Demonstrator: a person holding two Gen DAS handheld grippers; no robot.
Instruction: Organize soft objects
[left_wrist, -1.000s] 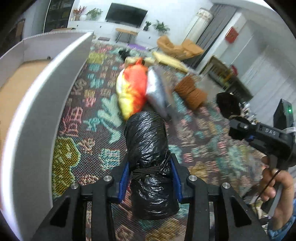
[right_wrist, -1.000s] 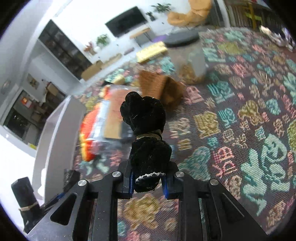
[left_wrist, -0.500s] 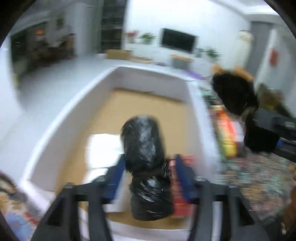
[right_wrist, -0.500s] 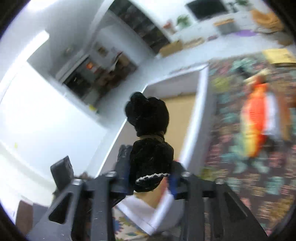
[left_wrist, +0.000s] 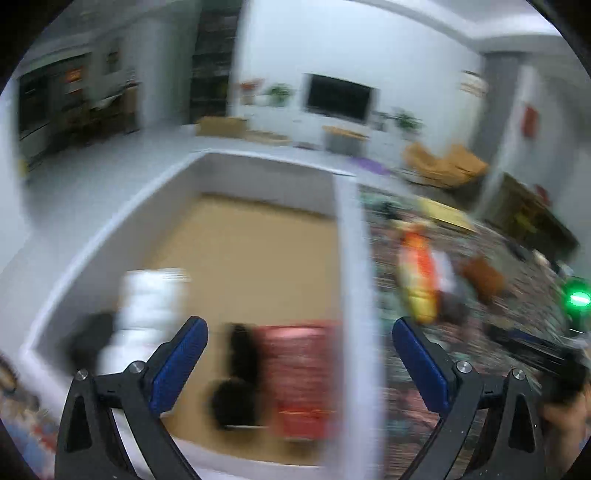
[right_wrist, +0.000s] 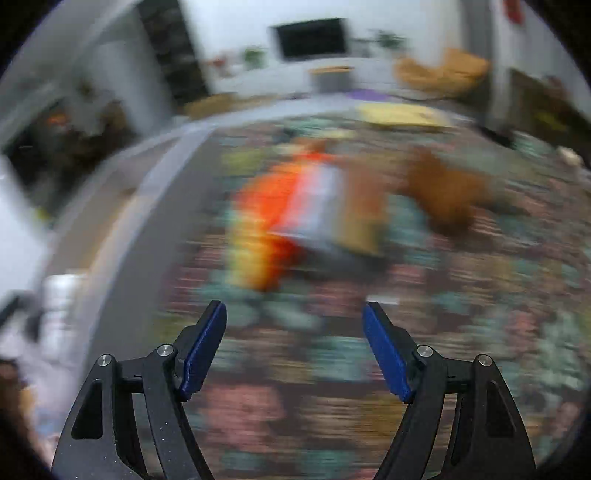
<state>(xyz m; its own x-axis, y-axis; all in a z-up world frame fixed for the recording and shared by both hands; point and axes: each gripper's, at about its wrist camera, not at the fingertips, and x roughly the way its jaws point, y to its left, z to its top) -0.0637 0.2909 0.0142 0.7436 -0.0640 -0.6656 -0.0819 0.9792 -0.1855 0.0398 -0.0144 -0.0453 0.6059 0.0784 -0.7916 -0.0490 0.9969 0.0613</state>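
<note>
My left gripper (left_wrist: 299, 338) is open and empty above the near end of a white-walled box (left_wrist: 347, 258) with a tan floor. In the box lie a blurred black bundle (left_wrist: 236, 380), a red item (left_wrist: 299, 376), a white stack (left_wrist: 151, 299) and a dark shape (left_wrist: 88, 339) at the left. My right gripper (right_wrist: 293, 325) is open and empty over the patterned rug (right_wrist: 369, 350). Ahead of it lie an orange-yellow soft item (right_wrist: 266, 218), a bagged item (right_wrist: 325, 214) and a brown soft item (right_wrist: 447, 192). Both views are motion-blurred.
The box wall (right_wrist: 122, 258) runs along the left of the right wrist view. The orange-yellow item (left_wrist: 417, 273) and brown item (left_wrist: 484, 278) lie on the rug right of the box. A TV unit (left_wrist: 338, 98) and tan chair (left_wrist: 443, 166) stand far back.
Both grippers have opened and let go of their black bundles. The left one's bundle now lies in the box. The right gripper has swung from the box back over the rug.
</note>
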